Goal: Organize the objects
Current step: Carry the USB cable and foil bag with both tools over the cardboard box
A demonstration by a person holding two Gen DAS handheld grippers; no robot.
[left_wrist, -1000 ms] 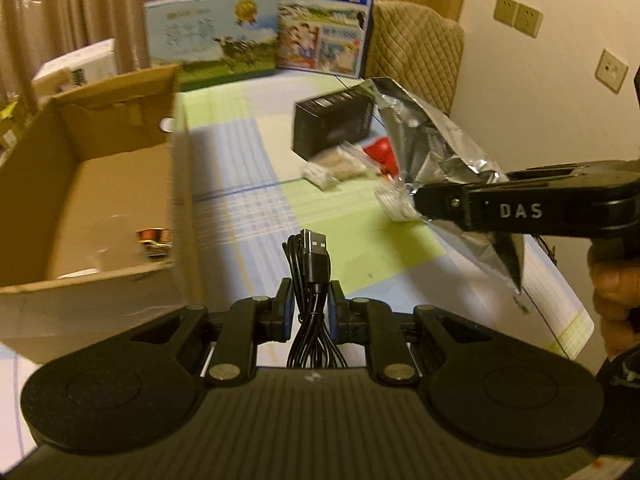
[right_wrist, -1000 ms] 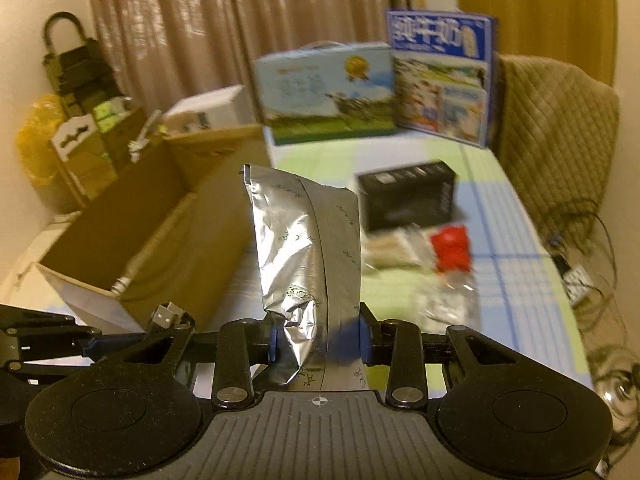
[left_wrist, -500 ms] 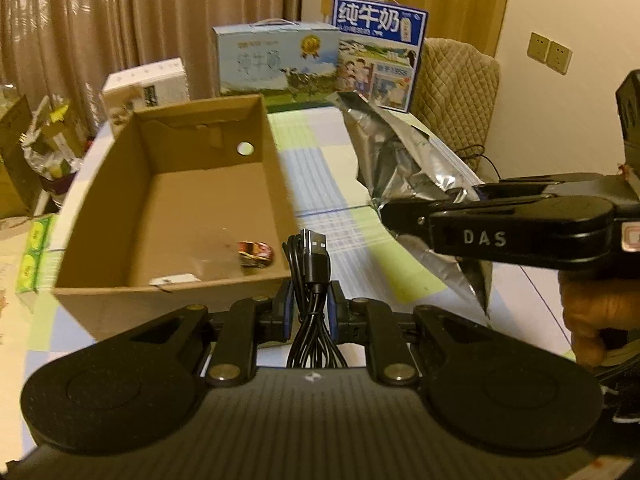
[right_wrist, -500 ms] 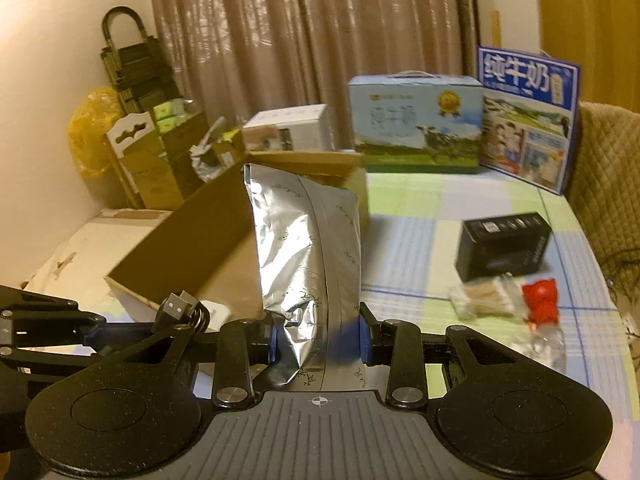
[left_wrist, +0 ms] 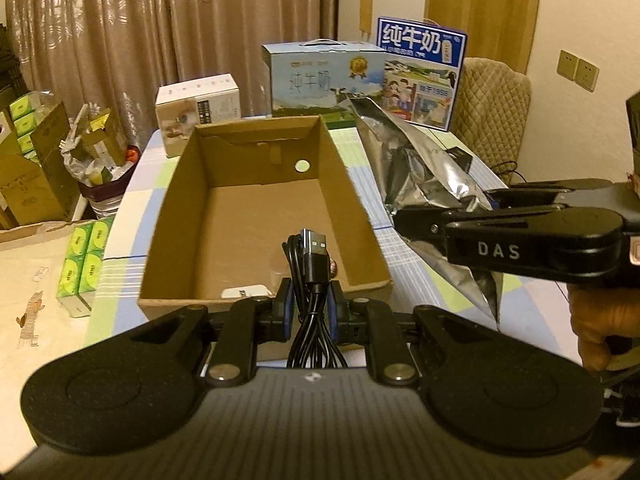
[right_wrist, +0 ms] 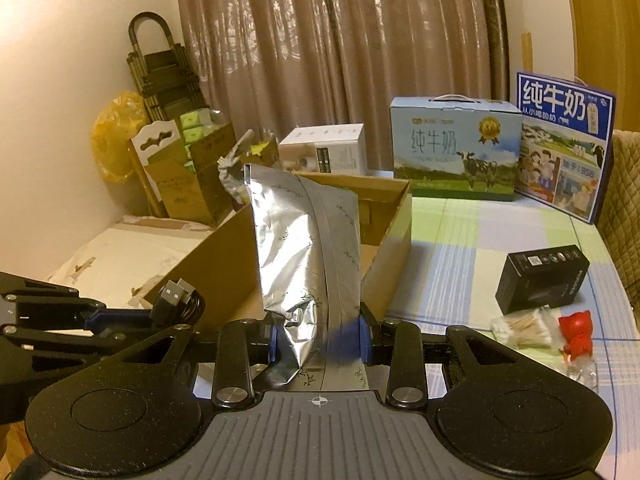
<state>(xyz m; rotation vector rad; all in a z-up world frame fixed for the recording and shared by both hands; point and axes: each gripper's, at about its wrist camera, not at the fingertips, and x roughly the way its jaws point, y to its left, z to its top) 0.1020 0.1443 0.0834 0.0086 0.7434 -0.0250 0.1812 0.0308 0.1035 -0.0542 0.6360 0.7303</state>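
A lived-in room of a home. Heavy brown curtains (right_wrist: 340, 60) cover the far wall, and a quilted chair (left_wrist: 496, 108) stands at the tabletop's (left_wrist: 404, 248) checked cloth. Milk gift cartons (right_wrist: 456, 144) sit at its far edge. Far left, stacked cardboard boxes (right_wrist: 192, 176) and a folded hand trolley (right_wrist: 160, 76) crowd the corner.

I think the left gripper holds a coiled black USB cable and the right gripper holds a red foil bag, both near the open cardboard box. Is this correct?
One detail is wrong: the foil bag in the right gripper is silver, not red, as the right wrist view shows. The left gripper does hold the coiled black USB cable, and both are near the open cardboard box.
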